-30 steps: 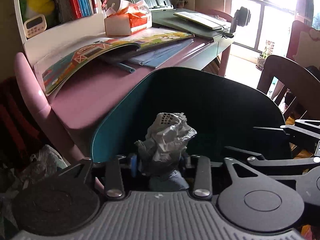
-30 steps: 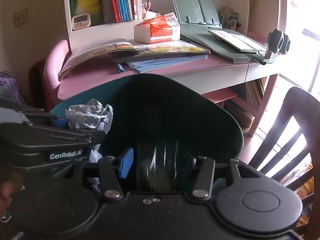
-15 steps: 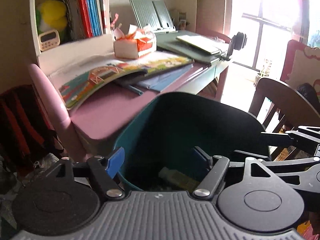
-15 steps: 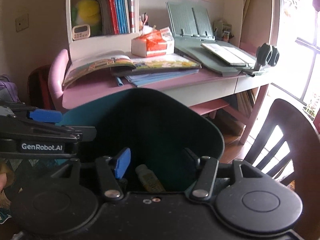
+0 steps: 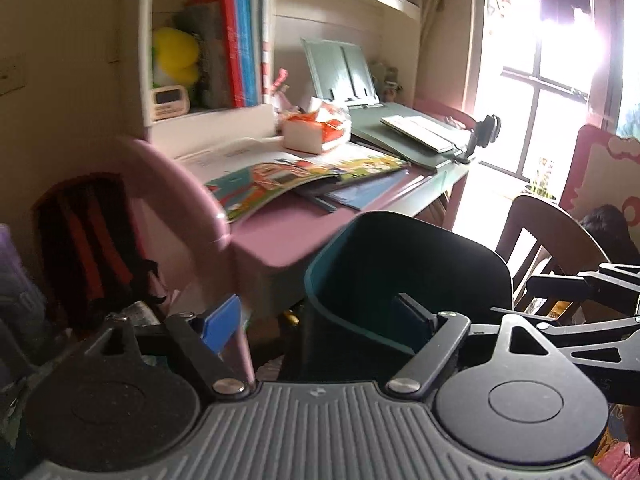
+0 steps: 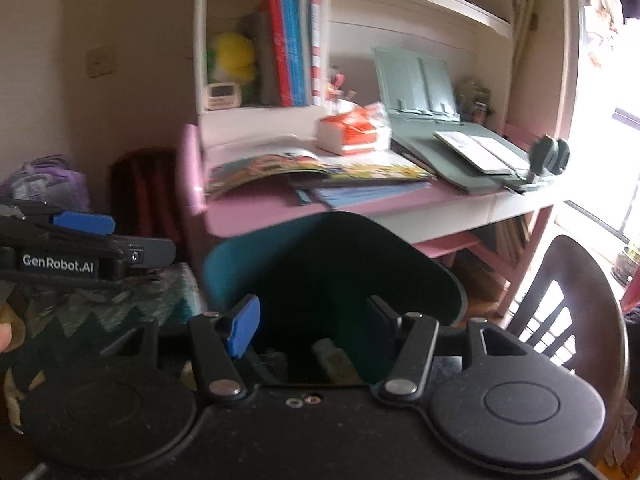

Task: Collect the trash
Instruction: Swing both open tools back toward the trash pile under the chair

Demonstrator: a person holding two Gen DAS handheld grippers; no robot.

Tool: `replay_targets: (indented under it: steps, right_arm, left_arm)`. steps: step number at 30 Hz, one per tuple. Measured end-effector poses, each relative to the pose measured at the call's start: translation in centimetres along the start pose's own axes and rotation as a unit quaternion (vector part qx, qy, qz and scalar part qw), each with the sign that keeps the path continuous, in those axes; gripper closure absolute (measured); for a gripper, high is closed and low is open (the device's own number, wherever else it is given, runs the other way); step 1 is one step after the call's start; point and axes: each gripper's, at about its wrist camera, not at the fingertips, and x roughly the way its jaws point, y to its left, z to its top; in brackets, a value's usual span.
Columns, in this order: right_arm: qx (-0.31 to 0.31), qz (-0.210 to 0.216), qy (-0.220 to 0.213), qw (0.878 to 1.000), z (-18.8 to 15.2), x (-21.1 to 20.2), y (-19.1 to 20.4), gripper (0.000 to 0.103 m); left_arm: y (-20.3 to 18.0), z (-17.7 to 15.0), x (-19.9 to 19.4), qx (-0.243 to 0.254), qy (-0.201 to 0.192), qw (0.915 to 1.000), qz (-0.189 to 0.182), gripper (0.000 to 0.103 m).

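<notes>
— So where do the two tools stand?
— The left hand-held gripper (image 5: 320, 326) has just been opening; its jaws are wide apart, nothing between them. The right hand-held gripper (image 6: 312, 324) has spread too and is empty.
— And the trash?
— A pale tube-like piece (image 6: 334, 360) lies inside the dark teal plastic bin (image 5: 400, 256), just beside the pink bench (image 5: 280, 232).

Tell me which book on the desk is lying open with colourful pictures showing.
The big picture book at the front left of the pink desk. It lies open on blue folders; the books in the shelf cubby stand upright and shut.
</notes>
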Motion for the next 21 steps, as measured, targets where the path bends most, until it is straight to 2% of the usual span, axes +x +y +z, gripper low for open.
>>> replay_targets:
  steps: [1, 3, 5, 14, 21]
  right_arm:
    - [-0.003, 0.007, -0.001, 1.000, -0.1, -0.4, 0.6, 0.044]
    - [-0.013, 0.023, -0.002, 1.000, -0.2, -1.0, 2.1, 0.044]
    - [-0.022, 0.039, -0.003, 0.999, -0.3, -1.6, 3.7, 0.044]
    - [-0.057, 0.119, 0.003, 0.991, -1.6, -2.7, 11.6, 0.043]
    - [-0.087, 0.187, 0.034, 0.978, -4.7, -0.7, 19.2, 0.043]
  left_arm:
    - [0.7, -0.4, -0.9, -0.003, -0.003, 1.0000, 0.004, 0.017]
    - [2.0, -1.2, -2.5, -0.007, -0.007, 0.9999, 0.012, 0.008]
    - [3.4, -2.2, -4.1, -0.009, -0.014, 0.9996, 0.022, 0.004]
    - [11.3, -7.8, -10.3, -0.047, -0.010, 0.9972, 0.058, 0.004]
    - [18.5, -14.0, -13.8, -0.086, 0.001, 0.9917, 0.095, 0.004]
